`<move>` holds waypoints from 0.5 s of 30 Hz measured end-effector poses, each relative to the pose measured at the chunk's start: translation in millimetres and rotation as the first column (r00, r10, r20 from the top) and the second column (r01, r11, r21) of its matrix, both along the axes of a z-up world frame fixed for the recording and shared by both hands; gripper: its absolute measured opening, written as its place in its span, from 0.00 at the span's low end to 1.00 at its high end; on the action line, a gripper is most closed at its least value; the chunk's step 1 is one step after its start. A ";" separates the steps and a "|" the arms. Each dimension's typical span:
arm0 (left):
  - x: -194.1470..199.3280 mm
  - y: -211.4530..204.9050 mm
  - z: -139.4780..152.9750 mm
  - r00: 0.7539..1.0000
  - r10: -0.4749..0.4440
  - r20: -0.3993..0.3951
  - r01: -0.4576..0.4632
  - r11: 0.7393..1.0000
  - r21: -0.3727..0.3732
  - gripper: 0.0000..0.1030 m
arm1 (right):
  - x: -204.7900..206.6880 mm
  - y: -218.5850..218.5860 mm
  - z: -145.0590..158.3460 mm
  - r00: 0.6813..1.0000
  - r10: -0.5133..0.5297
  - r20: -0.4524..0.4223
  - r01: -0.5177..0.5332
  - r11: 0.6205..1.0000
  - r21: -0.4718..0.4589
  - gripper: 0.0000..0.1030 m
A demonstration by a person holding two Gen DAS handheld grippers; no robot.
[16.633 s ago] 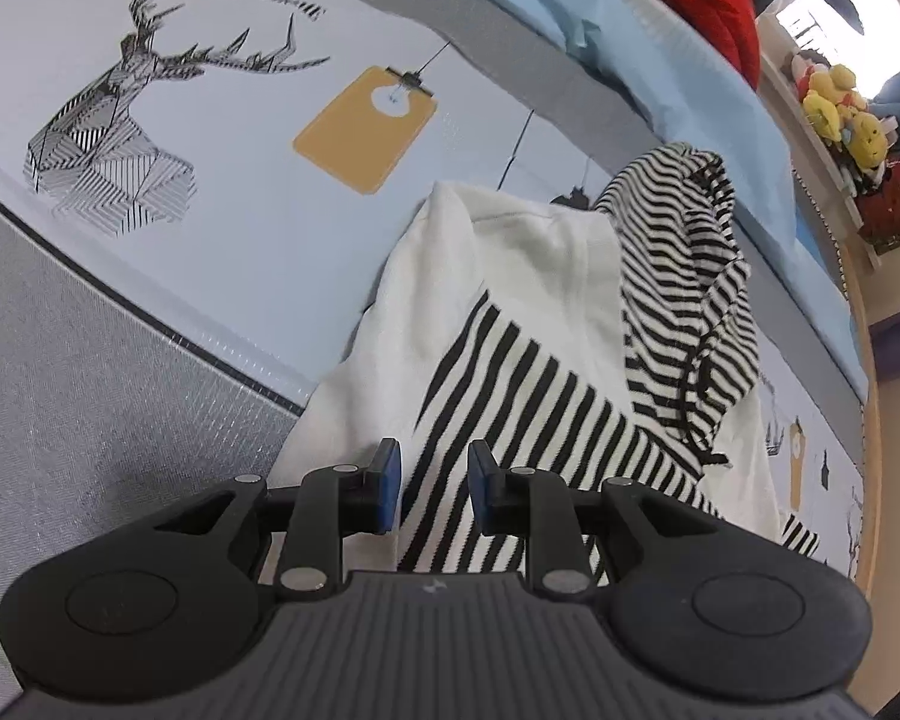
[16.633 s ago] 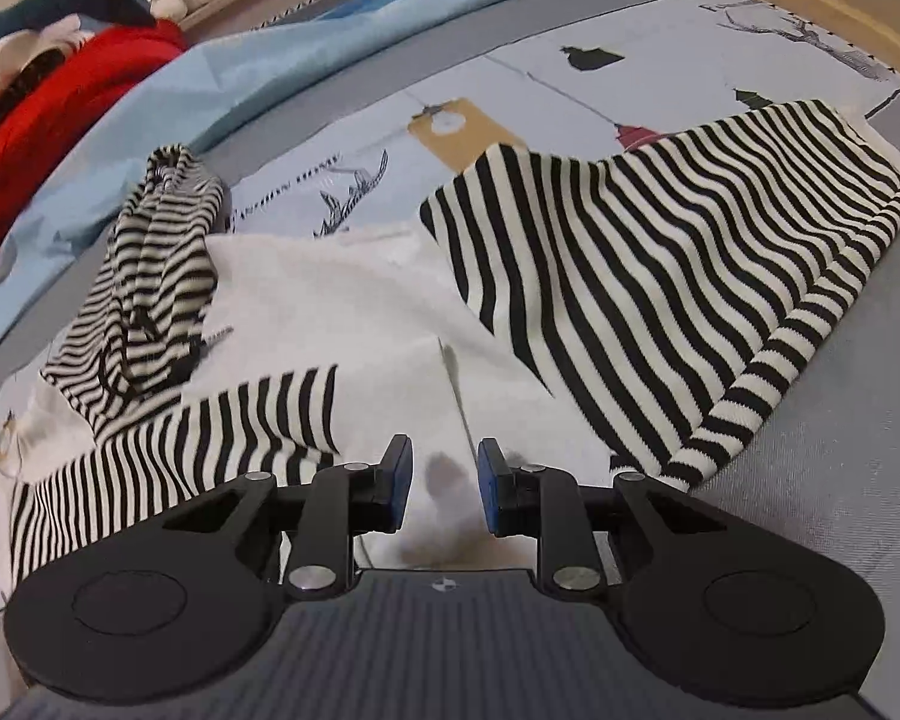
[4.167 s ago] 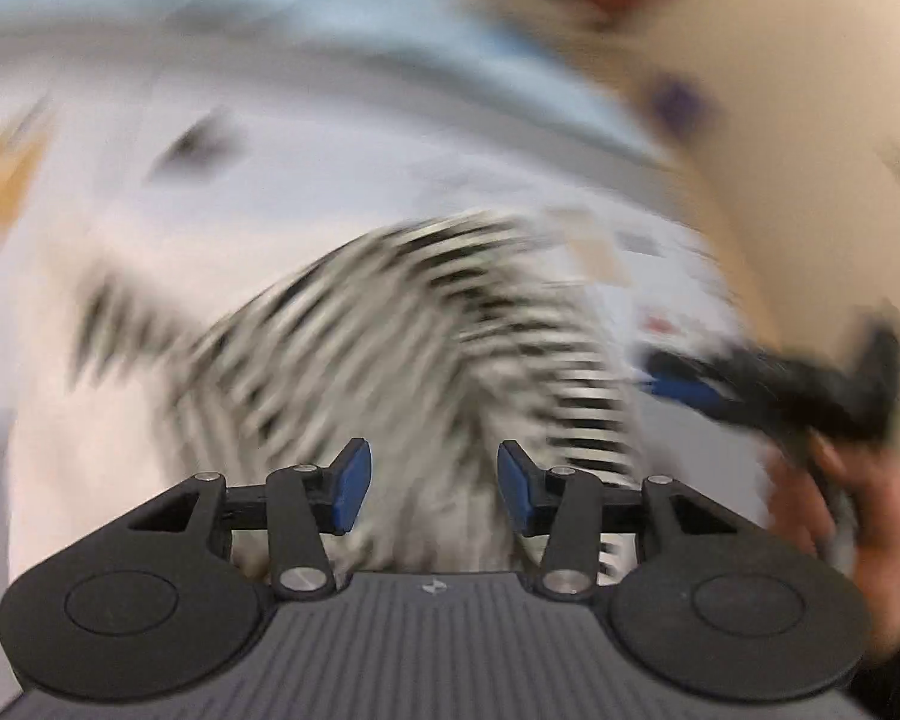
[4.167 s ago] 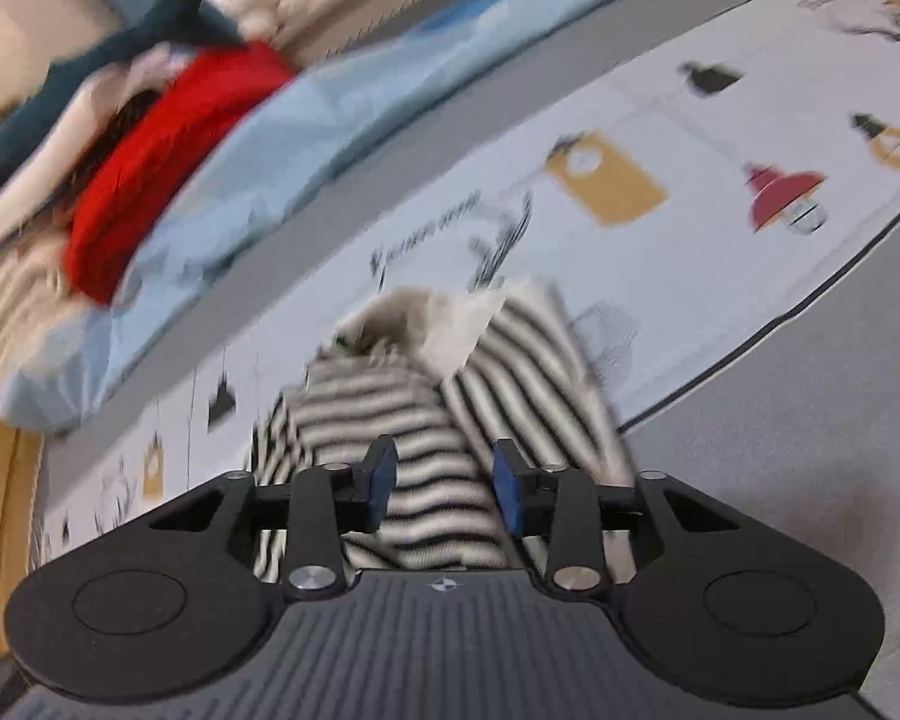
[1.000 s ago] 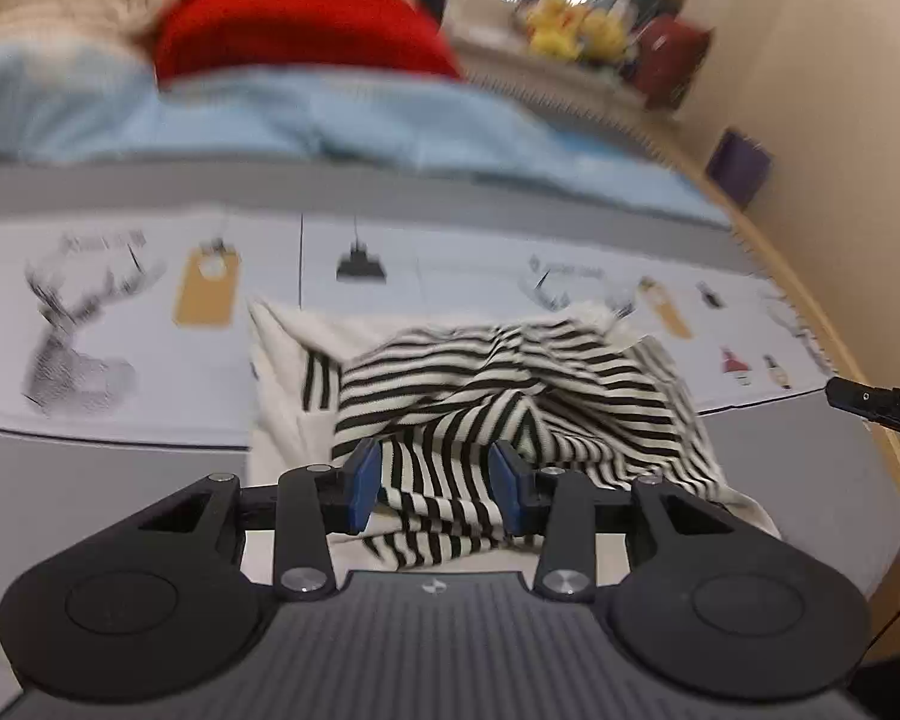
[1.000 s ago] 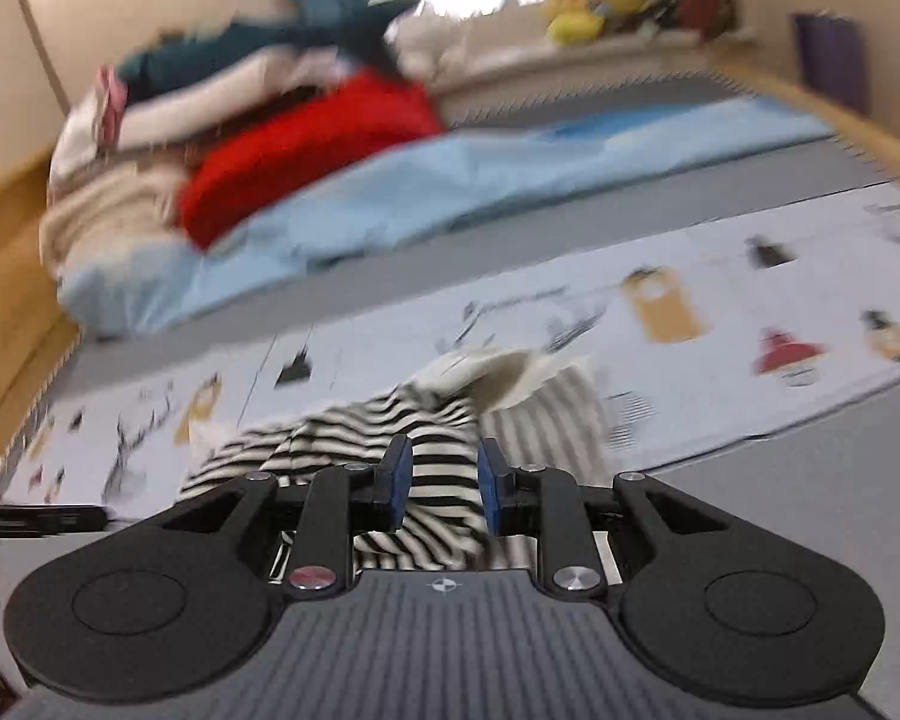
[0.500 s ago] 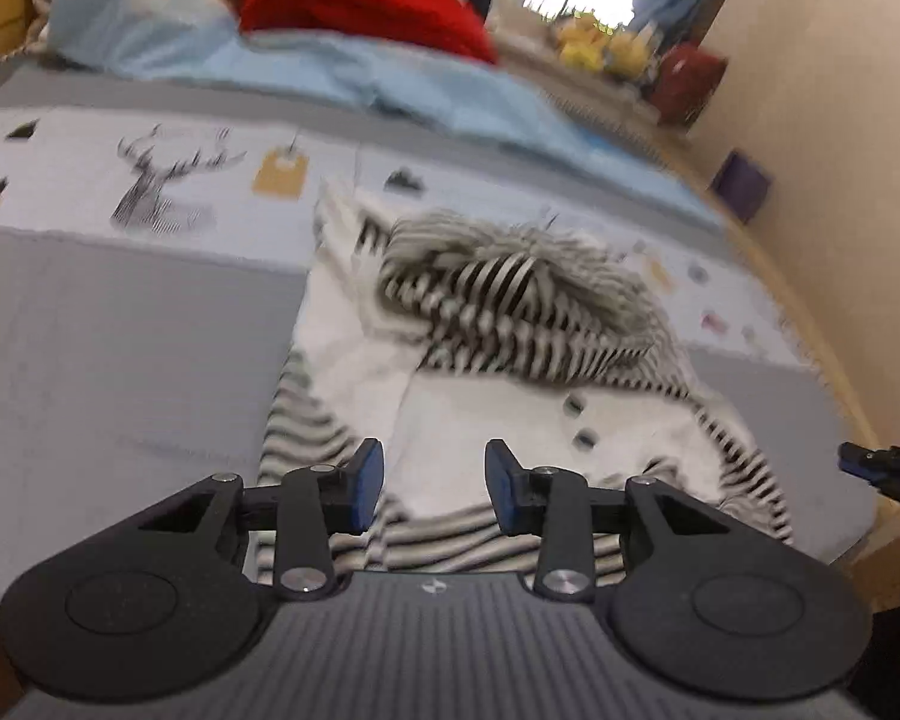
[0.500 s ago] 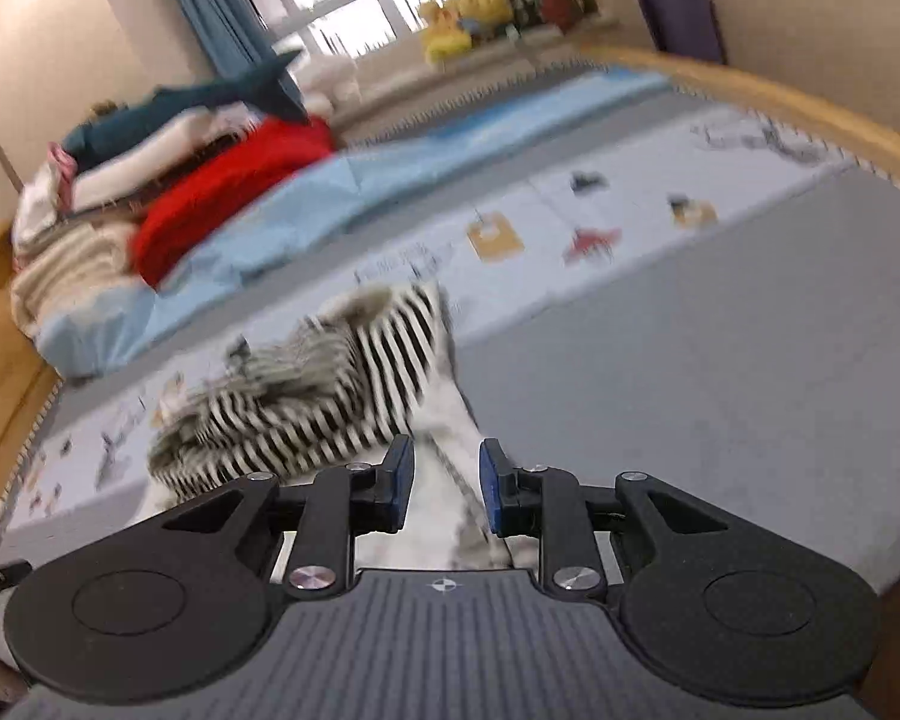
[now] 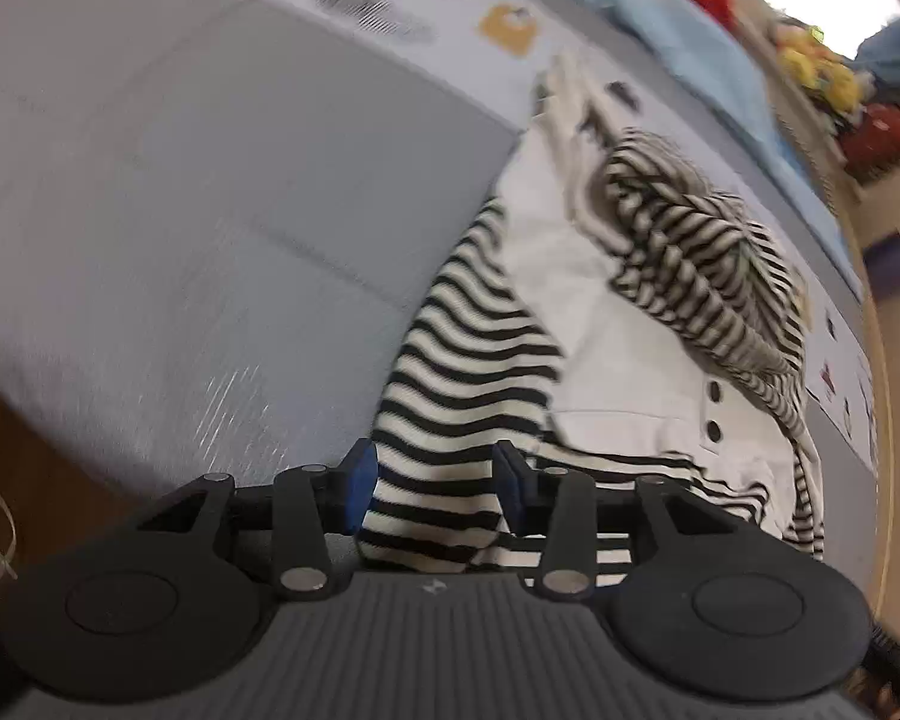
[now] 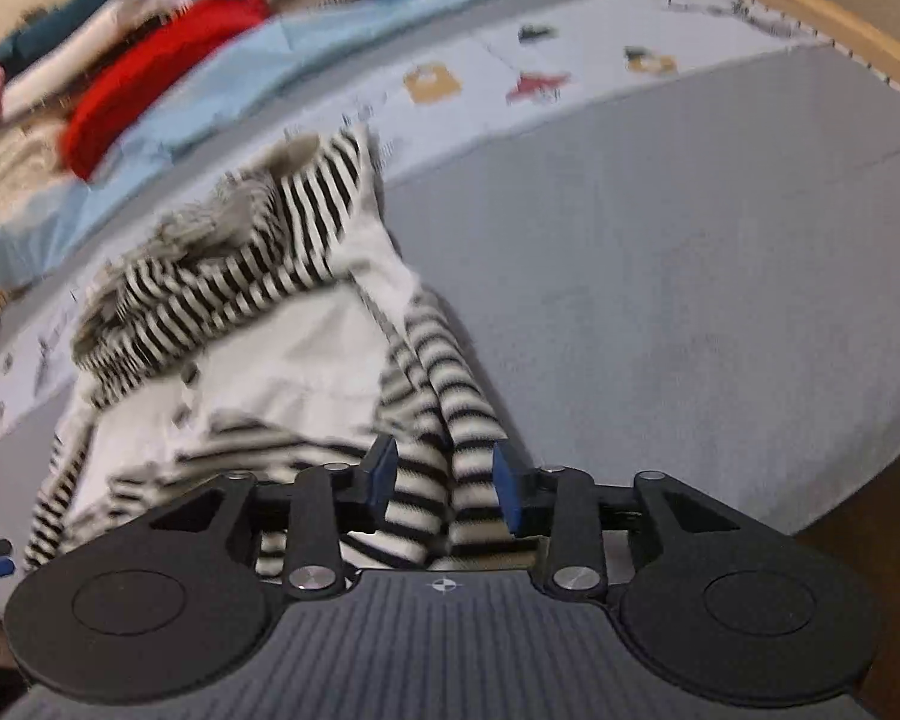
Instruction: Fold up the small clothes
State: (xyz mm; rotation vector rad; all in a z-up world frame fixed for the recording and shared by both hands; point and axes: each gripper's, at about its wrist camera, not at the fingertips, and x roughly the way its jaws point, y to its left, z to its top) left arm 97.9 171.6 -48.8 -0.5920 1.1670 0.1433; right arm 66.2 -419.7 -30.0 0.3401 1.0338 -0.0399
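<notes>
Striped hem of the garment (image 9: 450, 372) lies between both opening sets of fingers: left gripper (image 9: 432, 483), right gripper (image 10: 444, 480). Release both corners together, flat on the bed (image 10: 690, 276).

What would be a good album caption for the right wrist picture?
Right gripper opening its fingers around a black-and-white striped sleeve of a small white top on a grey bed mat.

The garment (image 9: 618, 360) lies on the mat (image 9: 210, 192), centre-right of frame; bedding (image 10: 222, 102) piles behind it, upper left.
</notes>
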 end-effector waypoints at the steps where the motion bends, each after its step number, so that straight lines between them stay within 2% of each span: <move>1: 2.1 1.8 -3.6 1.000 0.011 -0.018 -0.011 1.000 -0.003 0.48 | 1.7 1.4 -7.4 0.999 0.007 -0.031 -0.007 1.000 -0.010 0.38; 3: 6.4 2.3 -9.9 0.999 0.021 -0.047 -0.021 1.000 -0.005 0.58 | 4.3 3.1 -20.0 0.996 0.013 -0.086 -0.016 0.999 -0.028 0.38; 5: 10.6 0.9 -17.5 0.996 0.024 -0.081 -0.024 1.000 -0.002 0.63 | 6.9 4.4 -32.6 0.991 0.016 -0.136 -0.022 0.999 -0.040 0.38; 9: 15.5 -9.1 -36.3 0.988 -0.003 -0.152 0.006 1.000 0.016 0.66 | 9.6 3.2 -46.7 0.981 0.003 -0.193 -0.015 0.998 -0.062 0.40; 15: 17.1 -29.5 -37.1 0.986 -0.096 -0.134 0.104 0.993 0.056 0.67 | 14.9 11.0 -50.9 0.979 0.043 -0.198 -0.059 0.995 -0.076 0.46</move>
